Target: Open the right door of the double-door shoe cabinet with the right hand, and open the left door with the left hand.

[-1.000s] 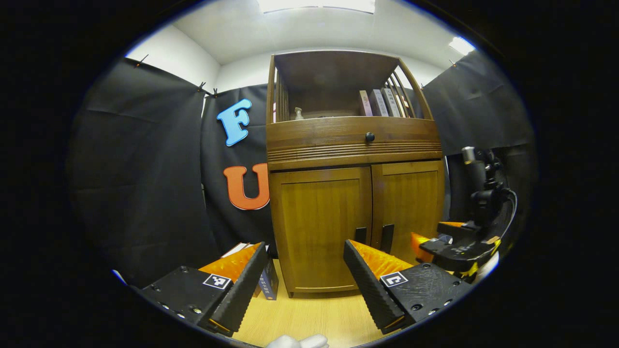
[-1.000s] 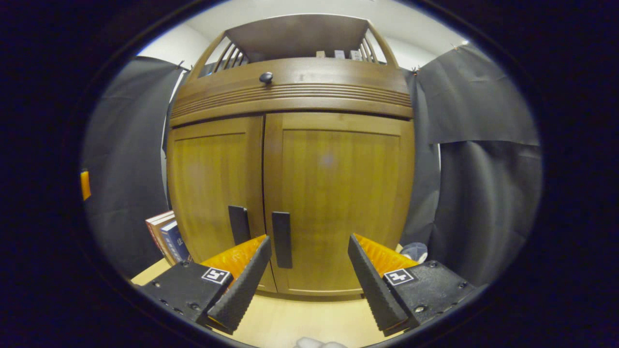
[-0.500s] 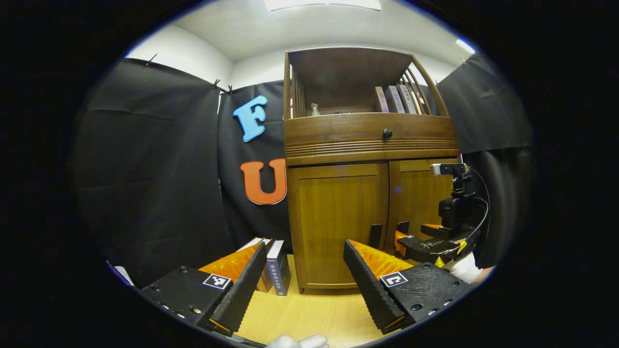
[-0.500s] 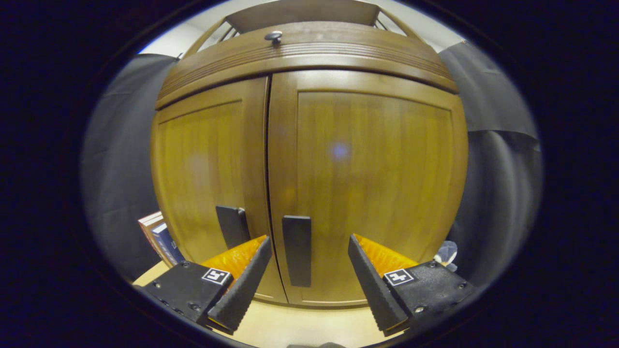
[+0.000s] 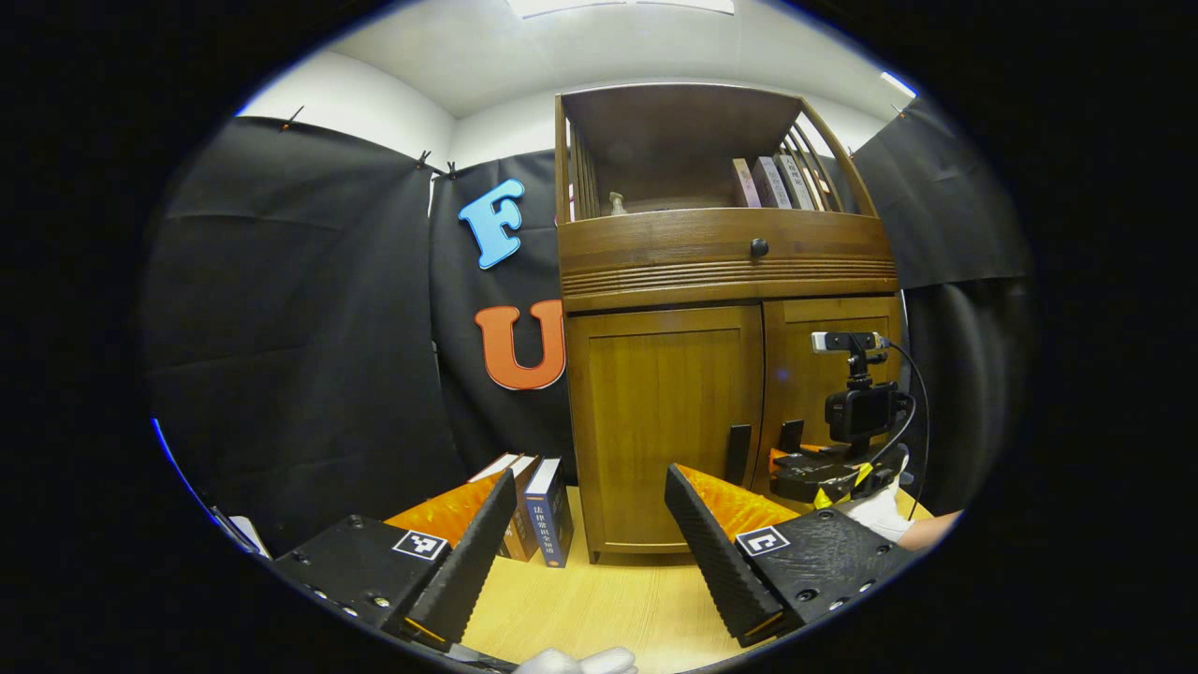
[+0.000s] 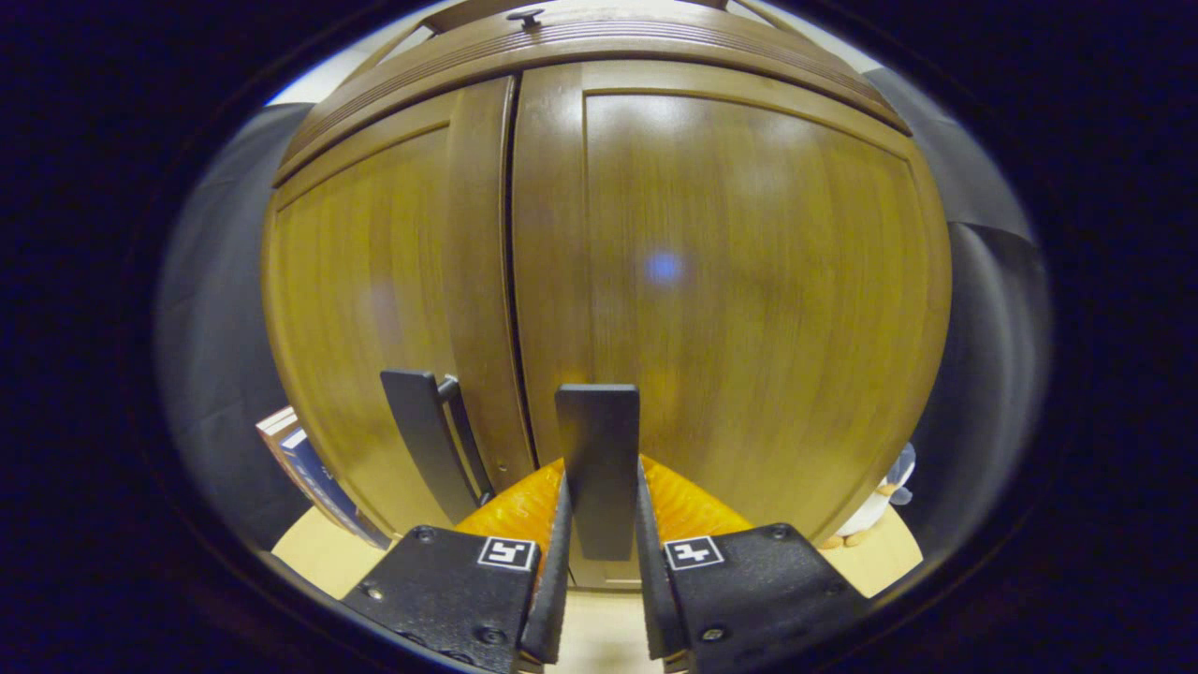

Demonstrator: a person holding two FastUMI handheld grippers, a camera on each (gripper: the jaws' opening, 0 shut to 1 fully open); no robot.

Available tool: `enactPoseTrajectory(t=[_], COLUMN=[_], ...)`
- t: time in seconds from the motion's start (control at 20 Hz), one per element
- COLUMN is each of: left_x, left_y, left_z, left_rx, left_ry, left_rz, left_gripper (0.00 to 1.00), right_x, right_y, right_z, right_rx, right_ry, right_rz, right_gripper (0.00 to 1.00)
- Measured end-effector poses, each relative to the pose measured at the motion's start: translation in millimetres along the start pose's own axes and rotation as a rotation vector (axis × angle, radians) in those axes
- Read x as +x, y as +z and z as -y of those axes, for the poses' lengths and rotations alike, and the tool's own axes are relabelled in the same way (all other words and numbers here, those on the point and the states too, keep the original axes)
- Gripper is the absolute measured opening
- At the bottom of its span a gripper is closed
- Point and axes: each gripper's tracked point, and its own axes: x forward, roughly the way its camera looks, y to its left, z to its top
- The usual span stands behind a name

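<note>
Two cabinet doors, both closed: right door (image 6: 749, 281), left door (image 6: 374, 300). Right gripper (image 6: 602, 562) fingers clenched on right door handle (image 6: 599, 468). Left gripper (image 5: 591, 538) fingers released, wide apart, well short of shoe cabinet (image 5: 721, 281). Books (image 5: 543, 505) on floor at left.

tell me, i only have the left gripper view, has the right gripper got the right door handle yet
Observer: Yes. In the right gripper view the right gripper has both fingers pressed on the right door handle.
Operator: door moved at all
Observer: No, the right door sits flush beside the left door.
Operator: left handle free
Observer: Yes, the left door handle stands untouched.
</note>
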Motion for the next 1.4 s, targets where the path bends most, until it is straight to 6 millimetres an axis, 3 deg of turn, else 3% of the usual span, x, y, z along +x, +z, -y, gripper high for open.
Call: enactPoseTrajectory(t=[0.05,0.15,0.7,0.75,0.8,1.4], left_x=[0,-4,-21,-22,-24,-30], left_y=[0,-2,-13,-14,-15,-16], left_z=[0,-1,-13,-13,-13,6], left_rx=[-0.001,-0.001,-0.01,-0.01,-0.011,-0.018], left_ry=[-0.003,-0.005,-0.019,-0.022,-0.025,-0.114], left_rz=[0.001,-0.001,0.007,0.008,0.008,0.026], left_gripper=[1.0,0.96,0.96,1.0,0.96,0.96], right_x=[2,2,3,2,2,4], right_y=[0,-1,-1,0,0,0], right_z=[1,-3,-9,-9,-9,-6], right_rx=[-0.006,0.002,-0.033,-0.034,-0.039,-0.039], right_ry=[0.002,0.027,0.112,0.116,0.118,0.091], right_rz=[0.004,0.0,-0.02,-0.021,-0.023,-0.029], right_gripper=[0.36,0.35,0.33,0.33,0.32,0.32])
